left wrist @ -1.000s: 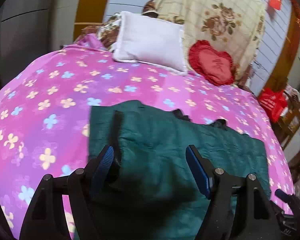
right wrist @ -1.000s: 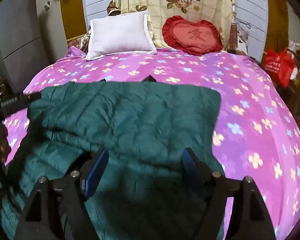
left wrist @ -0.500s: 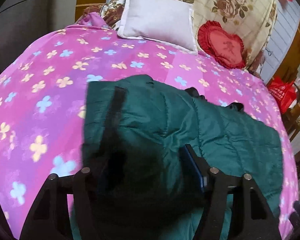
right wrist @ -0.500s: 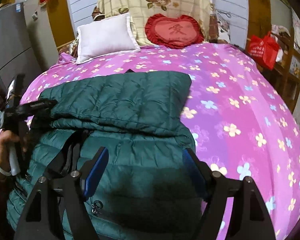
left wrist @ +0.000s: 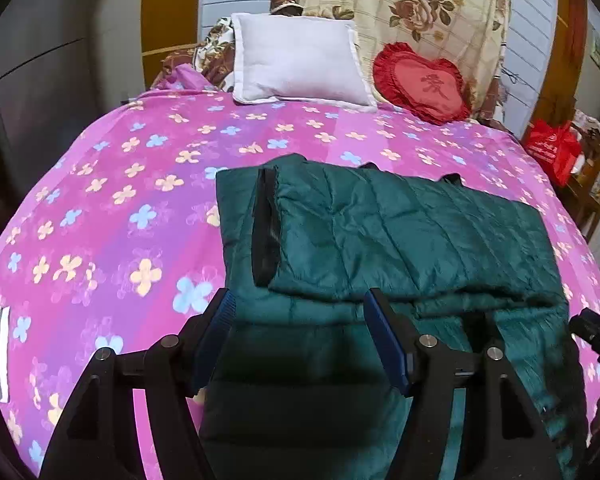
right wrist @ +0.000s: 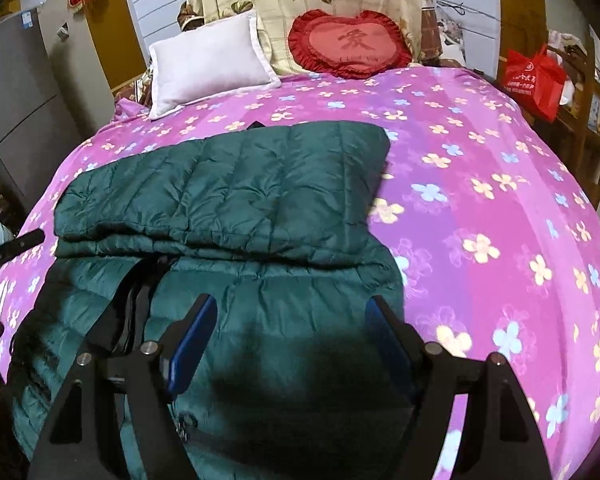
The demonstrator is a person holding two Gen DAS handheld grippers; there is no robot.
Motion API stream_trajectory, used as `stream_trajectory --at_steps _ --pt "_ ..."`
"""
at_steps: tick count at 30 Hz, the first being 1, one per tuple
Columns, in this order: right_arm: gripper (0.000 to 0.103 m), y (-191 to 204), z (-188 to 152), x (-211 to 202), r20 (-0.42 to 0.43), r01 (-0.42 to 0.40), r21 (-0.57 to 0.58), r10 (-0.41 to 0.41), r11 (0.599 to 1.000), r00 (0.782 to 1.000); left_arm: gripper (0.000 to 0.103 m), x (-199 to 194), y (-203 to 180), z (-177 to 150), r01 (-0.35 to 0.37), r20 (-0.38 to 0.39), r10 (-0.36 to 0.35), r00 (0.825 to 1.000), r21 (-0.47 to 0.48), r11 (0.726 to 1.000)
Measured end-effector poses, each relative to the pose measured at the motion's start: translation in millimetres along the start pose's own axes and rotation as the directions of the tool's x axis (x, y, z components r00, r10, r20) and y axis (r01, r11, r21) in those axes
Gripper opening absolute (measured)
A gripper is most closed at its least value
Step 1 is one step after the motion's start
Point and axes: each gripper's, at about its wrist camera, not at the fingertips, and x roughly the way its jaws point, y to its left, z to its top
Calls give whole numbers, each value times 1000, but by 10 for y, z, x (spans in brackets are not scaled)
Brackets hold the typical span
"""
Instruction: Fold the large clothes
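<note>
While both grippers hover over the green quilted jacket (left wrist: 400, 236) on the bed (left wrist: 112, 208), left gripper (left wrist: 304, 316) and right gripper (right wrist: 288, 320) are spread, gripping nothing. Far half folded over near half; contact with fabric unclear, probably none.

The far half of the green down jacket (right wrist: 236, 184) is now folded toward the near edge of the bed (right wrist: 500, 216), forming a doubled layer. The left gripper (left wrist: 300, 320) has released the fabric and drawn back; the right gripper (right wrist: 288, 332) has also withdrawn.

Red heart cushion (right wrist: 350, 44) bears one Chinese character (embroidered)
</note>
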Motion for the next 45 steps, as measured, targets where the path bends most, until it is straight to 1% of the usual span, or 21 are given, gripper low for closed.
stream_trajectory --at_steps 3,5,9,12,14,16,19,21,23,26,27,28,29,30,32,33,35,36,39,42,45 --pt "80 59 148 100 21 -9 10 9 1000 1000 48 128 -34 89 -24 25 24 999 -10 1000" --pt "80 130 291 176 42 3 -6 -2 1000 999 48 230 -50 138 -49 31 49 998 -10 999" --pt "80 227 580 370 49 21 -13 -21 1000 999 48 516 -39 221 -88 6 88 996 -21 996" --pt "80 258 752 566 55 42 -10 -41 999 998 48 717 -4 227 -92 -25 91 996 -38 995" --pt "80 270 802 751 35 63 -18 -62 998 997 50 772 3 230 -84 -25 83 996 -52 995" --pt "81 290 786 1036 -11 97 -49 -97 994 995 53 787 -15 222 -85 -19 84 996 -50 995" --pt "83 314 769 1189 -6 114 -68 -114 991 993 53 806 -40 211 -96 -20 95 995 -37 995" --pt "82 333 785 1146 -18 120 -79 -122 990 992 53 803 -25 213 -90 -21 90 996 -41 995" --pt "82 348 787 966 5 117 -79 -117 990 993 53 795 -14 214 -87 -19 86 996 -44 995" --pt "83 332 701 674 64 54 -50 -51 997 997 53 762 -8 209 -85 -17 84 996 -47 995" --pt "83 341 670 662 65 52 -57 -48 997 997 53 738 -7 210 -82 -20 81 997 -49 995" --pt "83 353 647 722 37 71 -75 -68 995 997 53 699 1 207 -74 -24 73 997 -52 996" --pt "83 365 631 844 -16 98 -101 -101 990 995 53 611 13 198 -69 -28 68 997 -56 996" --pt "83 372 613 938 -49 107 -127 -114 986 992 53 536 23 188 -69 -24 68 997 -56 996" --pt "83 404 623 878 -36 113 -144 -120 983 992 53 314 43 151 -71 9 71 997 -47 996" --pt "83 409 638 781 -23 101 -133 -105 986 994 53 231 47 132 -76 19 77 997 -38 996" --pt "83 404 624 532 20 52 -101 -50 993 999 53 52 61 69 -85 38 85 996 -19 996" --pt "84 398 586 377 44 35 -93 -31 995 999 53 -46 70 21 -89 49 90 995 -8 996" --pt "85 387 398 50 68 43 -96 -36 994 997 53 -244 86 -132 -108 50 107 993 9 994" --pt "85 327 176 -143 46 8 -93 -4 996 999 53 -412 102 -311 -110 41 109 993 19 994" --pt "85 248 -57 -293 25 -7 -69 8 998 1000 53 -560 104 -490 -109 42 108 993 25 994"
